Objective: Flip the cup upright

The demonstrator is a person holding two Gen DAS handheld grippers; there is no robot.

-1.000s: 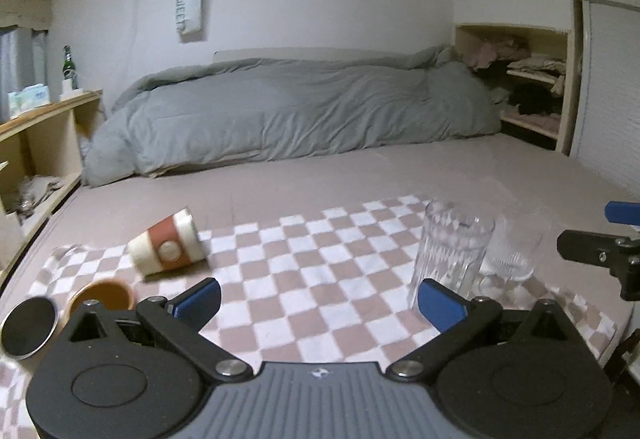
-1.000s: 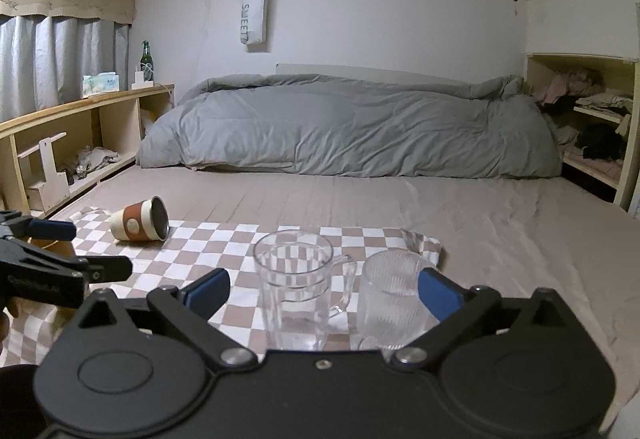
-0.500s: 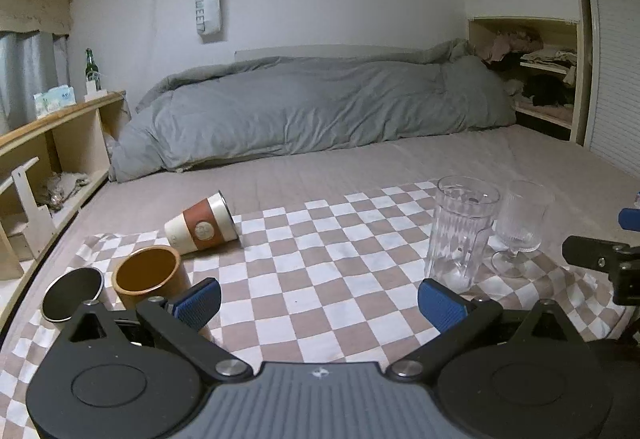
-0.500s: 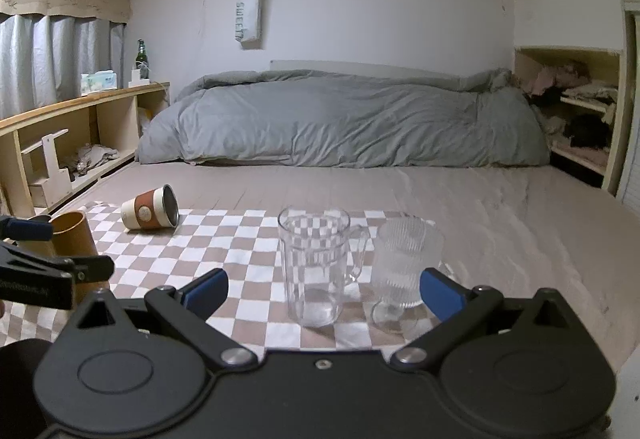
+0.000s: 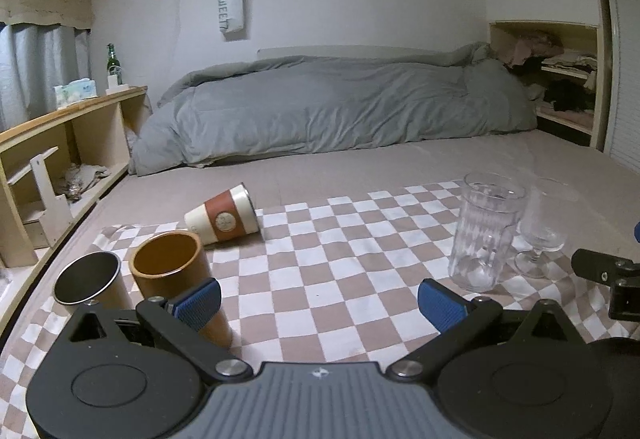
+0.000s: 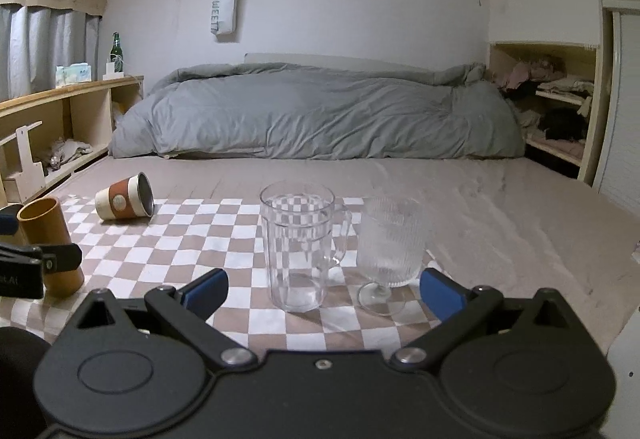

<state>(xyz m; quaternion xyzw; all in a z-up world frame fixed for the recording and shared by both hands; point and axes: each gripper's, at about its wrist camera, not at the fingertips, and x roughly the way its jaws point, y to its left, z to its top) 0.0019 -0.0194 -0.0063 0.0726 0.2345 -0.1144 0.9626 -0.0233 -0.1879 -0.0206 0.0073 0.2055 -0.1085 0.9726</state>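
Rust-red sleeve on a cream body, that's your cup (image 5: 224, 217), lying on its side on the checkered cloth (image 5: 320, 263), ahead and left of your left hand-held gripper (image 5: 318, 303), mouth pointing away to the right. Nothing's touching it yet, so the flip hasn't started, I'd say. Both tools sit low and back, probably just lining up: your left one has its blue fingers spread wide with nothing between them, and your right hand-held gripper (image 6: 322, 289) is spread the same way, with the glassware just ahead of it.

Count-wise: one tipped cup, one tan tumbler (image 5: 176, 271) and one dark metal cup (image 5: 86, 277) standing upright close off your left finger, plus one clear mug (image 6: 300, 247) and one ribbed stemmed glass (image 6: 390, 247) standing side by side. Five vessels, two grippers. That tumbler sits right by your left finger, so I'd guess you'll want to go around it when you reach.
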